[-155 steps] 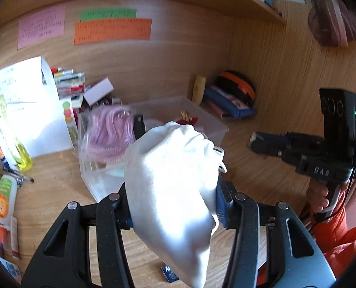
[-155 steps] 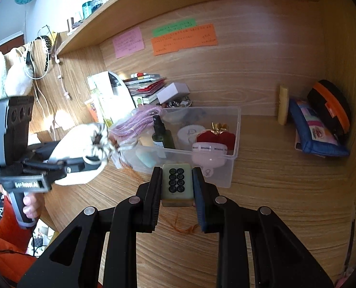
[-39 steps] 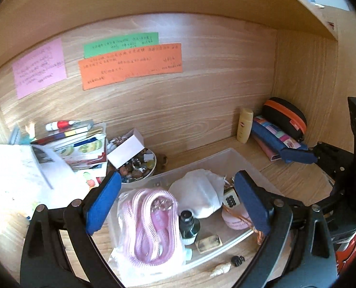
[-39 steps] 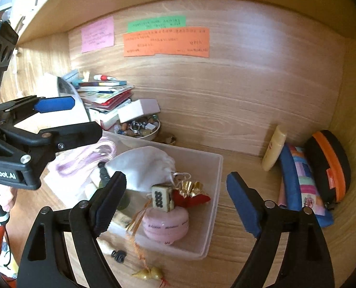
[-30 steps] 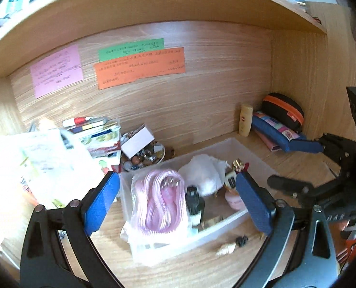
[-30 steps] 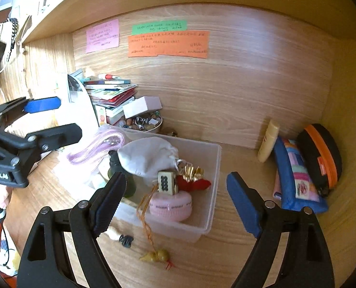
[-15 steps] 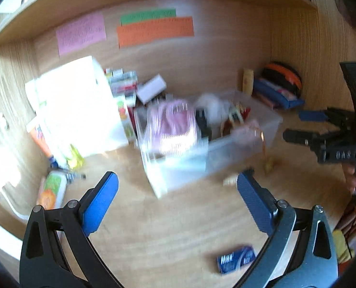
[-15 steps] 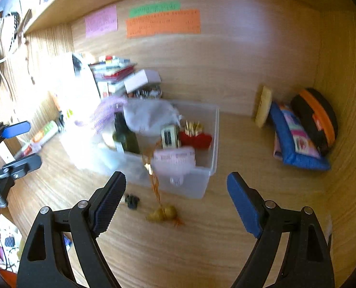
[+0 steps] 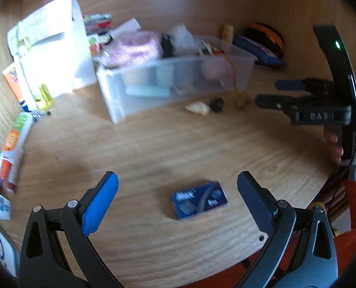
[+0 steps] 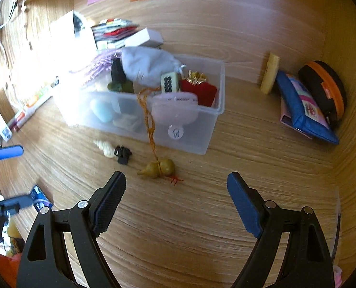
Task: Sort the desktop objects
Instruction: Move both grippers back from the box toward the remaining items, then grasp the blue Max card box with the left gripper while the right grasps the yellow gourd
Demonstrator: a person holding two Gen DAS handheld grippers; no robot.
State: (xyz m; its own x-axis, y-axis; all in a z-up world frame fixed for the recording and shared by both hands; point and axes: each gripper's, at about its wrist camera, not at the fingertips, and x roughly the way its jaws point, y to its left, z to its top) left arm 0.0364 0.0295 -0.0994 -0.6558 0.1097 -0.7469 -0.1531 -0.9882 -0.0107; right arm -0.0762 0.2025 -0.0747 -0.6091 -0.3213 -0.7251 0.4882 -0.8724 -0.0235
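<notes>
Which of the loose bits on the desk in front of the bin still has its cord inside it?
The gourd charm: its orange cord climbs over the bin wall.

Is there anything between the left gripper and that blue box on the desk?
Nothing visible. The blue box lies alone on bare desk just ahead of the open left gripper, jaws empty.

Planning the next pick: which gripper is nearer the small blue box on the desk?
Left. The left gripper straddles the small blue box between open jaws; the right gripper hangs off beside the gourd charm.
</notes>
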